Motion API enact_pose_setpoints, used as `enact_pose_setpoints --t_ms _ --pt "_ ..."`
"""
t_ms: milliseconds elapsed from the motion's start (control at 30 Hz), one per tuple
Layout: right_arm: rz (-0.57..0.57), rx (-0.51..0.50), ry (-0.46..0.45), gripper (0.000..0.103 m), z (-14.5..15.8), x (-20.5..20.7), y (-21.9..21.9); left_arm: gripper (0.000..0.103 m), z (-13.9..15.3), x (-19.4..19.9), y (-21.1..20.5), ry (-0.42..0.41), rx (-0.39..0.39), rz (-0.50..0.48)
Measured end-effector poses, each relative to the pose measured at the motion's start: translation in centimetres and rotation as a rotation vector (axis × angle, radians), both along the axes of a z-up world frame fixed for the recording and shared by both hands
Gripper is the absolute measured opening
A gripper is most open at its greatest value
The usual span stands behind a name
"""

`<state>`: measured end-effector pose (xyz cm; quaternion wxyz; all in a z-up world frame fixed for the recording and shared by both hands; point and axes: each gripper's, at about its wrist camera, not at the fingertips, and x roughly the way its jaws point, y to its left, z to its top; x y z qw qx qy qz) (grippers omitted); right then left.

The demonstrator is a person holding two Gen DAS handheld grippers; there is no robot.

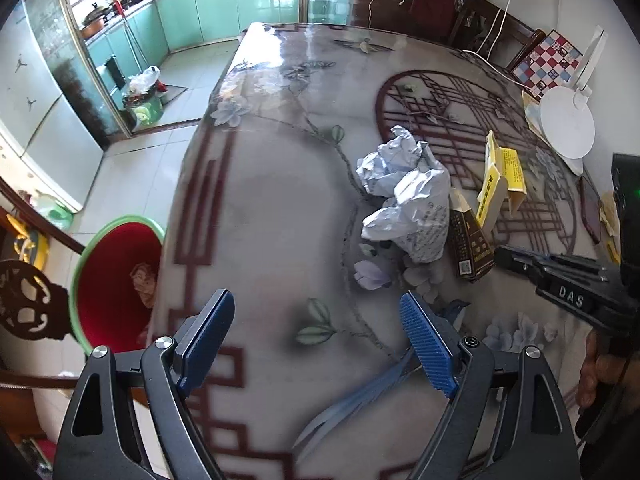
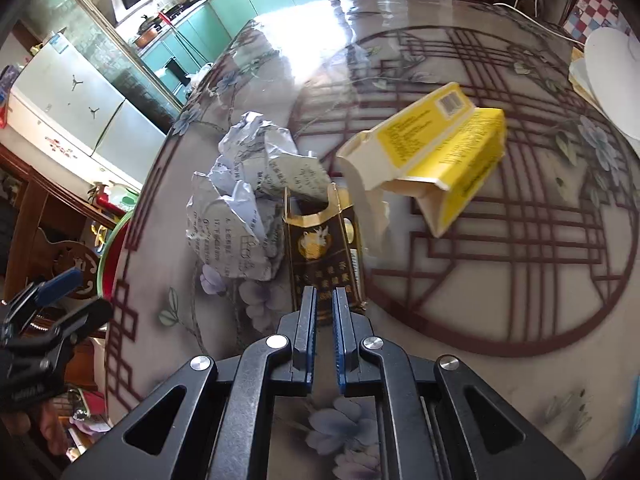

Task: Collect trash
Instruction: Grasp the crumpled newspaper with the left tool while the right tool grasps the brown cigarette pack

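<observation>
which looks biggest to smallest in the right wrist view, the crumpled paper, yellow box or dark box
1. yellow box
2. crumpled paper, close to the yellow box in apparent size, so that order is unsure
3. dark box, smallest, though the right gripper hides its near end

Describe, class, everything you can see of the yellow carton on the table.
The yellow carton looks like thin printed cardboard, opened and partly flattened, with dark print and a barcode on its yellow faces and a plain pale inside. Its torn flaps hang open. It lies tilted on the patterned table, over the dark red lattice circle, just beyond the dark gold-printed box, which it seems to touch. Neither gripper holds it.
</observation>
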<state>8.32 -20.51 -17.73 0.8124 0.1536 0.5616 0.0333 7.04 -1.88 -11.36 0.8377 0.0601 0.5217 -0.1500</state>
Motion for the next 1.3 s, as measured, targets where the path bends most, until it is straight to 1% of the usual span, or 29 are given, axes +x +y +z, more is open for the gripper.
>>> enact_pose_setpoints --t_ms 133,233,300,333,367,400,433,467,533,633,700,800,900,967,1000,1067,1100,1167,1200,1233,1300 --pt "-0.033 0.018 -0.002 0.006 0.4 -1.5 -2.3 0.085 -0.3 1.6 -3.1 0.003 -0.044 -0.022" --pt "-0.076 0.041 0.007 0.008 0.2 -2.3 -4.0 0.085 -1.4 3.2 -5.5 0.005 -0.030 -0.034" --pt "-0.094 0.048 0.017 0.011 0.1 -2.8 -5.0 0.085 -2.9 4.3 -6.8 0.033 -0.013 -0.038" --pt "-0.100 0.049 0.020 0.012 0.1 -3.0 -5.3 0.078 -3.5 4.7 -7.0 0.057 -0.020 -0.041" --pt "-0.107 0.052 0.023 0.016 0.1 -3.1 -5.6 0.071 -4.0 4.9 -7.1 0.081 -0.054 -0.049" --pt "-0.110 0.054 0.024 0.020 0.1 -3.2 -5.8 0.053 -4.2 5.0 -7.0 0.105 -0.103 -0.059" --pt "-0.112 0.057 0.022 0.022 0.1 -3.3 -6.0 0.046 -4.3 5.0 -7.0 0.124 -0.142 -0.062" --pt "-0.112 0.058 0.018 0.025 0.2 -3.2 -6.1 0.045 -4.1 4.9 -7.0 0.125 -0.141 -0.058" --pt "-0.107 0.066 0.009 0.026 0.3 -2.9 -6.1 0.040 -3.8 4.5 -6.8 0.114 -0.127 -0.063" --pt "-0.079 0.095 -0.002 0.029 0.1 -1.5 -5.4 0.039 -2.9 3.5 -5.6 0.086 -0.105 -0.050" --pt "-0.058 0.103 0.008 0.042 -0.4 -0.5 -4.6 0.039 -2.2 2.7 -4.7 0.060 -0.081 -0.047" --pt "-0.025 0.118 0.028 0.044 -1.5 1.3 -2.8 0.040 -1.5 2.0 -3.6 0.030 -0.031 -0.032" --pt "0.012 0.098 0.062 0.049 -2.9 2.8 -1.0 0.041 -0.6 1.5 -2.5 -0.004 0.003 -0.007" --pt "0.011 0.079 0.094 0.050 -3.8 3.5 -0.4 0.042 0.2 1.1 -1.8 -0.030 0.013 0.005" --pt "0.008 0.067 0.075 0.050 -3.6 3.6 -0.1 0.043 0.6 0.9 -1.4 -0.051 0.023 0.009" --pt "0.015 0.049 0.078 0.050 -3.5 4.0 0.2 0.044 1.2 0.6 -1.0 -0.079 0.040 0.011" --pt "0.018 0.043 0.073 0.047 -3.5 4.1 0.4 0.044 1.5 0.5 -0.6 -0.089 0.046 0.014" --pt "0.018 0.035 0.069 0.046 -3.4 4.2 0.5 0.044 1.9 0.5 -0.1 -0.102 0.051 0.013" --pt "0.013 0.038 0.064 0.042 -3.2 4.2 0.6 0.044 2.0 0.6 0.1 -0.106 0.052 0.013" --pt "0.009 0.040 0.053 0.040 -2.8 4.0 0.6 0.044 2.0 0.6 0.3 -0.108 0.053 0.011" --pt "0.006 0.040 0.041 0.040 -2.3 3.6 0.7 0.045 2.1 0.8 0.6 -0.110 0.052 0.008"
